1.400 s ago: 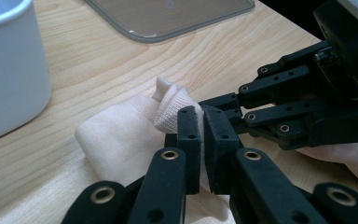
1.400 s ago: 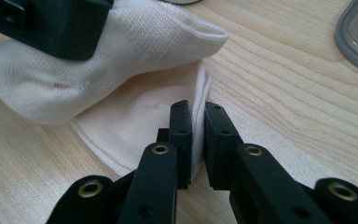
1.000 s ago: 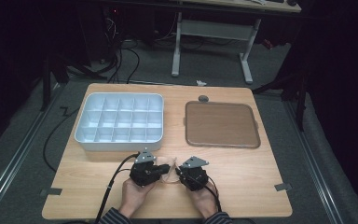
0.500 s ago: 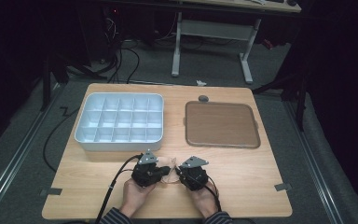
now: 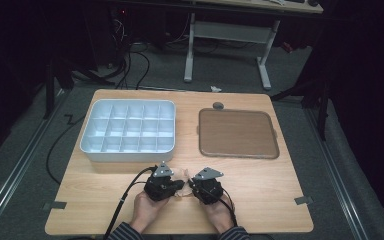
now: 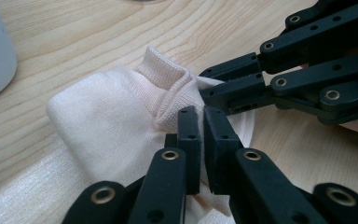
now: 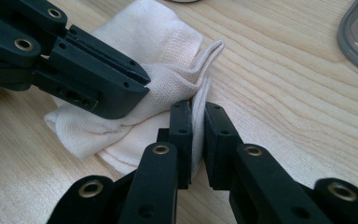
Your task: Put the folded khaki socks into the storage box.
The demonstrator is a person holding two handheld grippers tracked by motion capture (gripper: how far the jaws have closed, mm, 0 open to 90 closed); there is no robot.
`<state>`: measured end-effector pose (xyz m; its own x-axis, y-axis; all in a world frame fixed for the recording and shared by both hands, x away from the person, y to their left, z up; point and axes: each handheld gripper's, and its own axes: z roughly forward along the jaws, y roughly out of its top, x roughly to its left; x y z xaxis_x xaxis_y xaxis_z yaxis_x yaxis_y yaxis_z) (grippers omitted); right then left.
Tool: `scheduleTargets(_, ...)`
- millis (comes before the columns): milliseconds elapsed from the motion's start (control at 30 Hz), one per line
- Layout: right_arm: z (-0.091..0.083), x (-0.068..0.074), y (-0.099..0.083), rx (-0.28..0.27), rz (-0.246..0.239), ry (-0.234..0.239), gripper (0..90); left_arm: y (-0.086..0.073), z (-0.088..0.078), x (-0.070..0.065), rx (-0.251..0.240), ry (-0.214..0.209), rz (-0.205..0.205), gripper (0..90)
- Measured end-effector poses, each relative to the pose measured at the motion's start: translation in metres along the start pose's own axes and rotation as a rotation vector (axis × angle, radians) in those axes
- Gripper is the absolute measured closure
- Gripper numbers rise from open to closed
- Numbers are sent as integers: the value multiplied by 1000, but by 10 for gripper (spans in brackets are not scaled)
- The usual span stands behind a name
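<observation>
A wooden table (image 5: 280, 200) carries a pale blue compartment tray (image 5: 128, 130) at the far left and a flat brown tray (image 5: 238, 133) at the far right, and a small grey round thing (image 5: 218, 105) sits just behind the brown tray. At the near edge, in the middle, a person holds the two tools close together, with a small cream cloth (image 5: 182, 176) lying on the table between them. The left gripper (image 6: 202, 135) has its jaws narrow and pressed together on a folded, ribbed edge of the cloth (image 6: 116, 116); the fabric is bunched up around the jaw tips. The right gripper (image 7: 196, 135) has its jaws also nearly closed, and a thin upright fold of the cloth (image 7: 168, 46) passes between them, so it is pinching the cloth too. In each gripper view the other gripper comes in from the side, and its tips touch the same cloth very near the first grip. The cloth looks like a small sock or similar knit piece, but I cannot tell exactly. The left hand (image 5: 147, 210) and the right hand (image 5: 219, 216) rest low over the table, with striped sleeves (image 5: 125, 233) at the bottom edge. A black cable (image 5: 125, 197) runs from the left gripper toward the near edge.
</observation>
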<state>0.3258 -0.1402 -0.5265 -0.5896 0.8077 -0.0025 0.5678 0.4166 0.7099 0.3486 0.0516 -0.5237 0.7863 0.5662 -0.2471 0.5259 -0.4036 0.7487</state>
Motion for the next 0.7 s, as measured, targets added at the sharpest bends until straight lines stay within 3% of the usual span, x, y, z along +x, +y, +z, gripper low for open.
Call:
scheduleTargets(233,-1,0,0,1,14,15,819,1,-8,2,-26,-23,-4,808)
scheduleTargets(333,-2,1,0,0,22,16,755,2,-11,2,-41,-31,-8,753)
scheduleTargets(433,-4,1,0,-6,27,15,719,3,-19,1,-73,-30,-11,651)
scheduleTargets(567,-12,2,0,-19,21,14,714,3,-31,1,-85,-23,-5,622)
scheduleTargets(700,-22,3,2,-34,12,12,728,2,-43,9,-94,-2,-25,618)
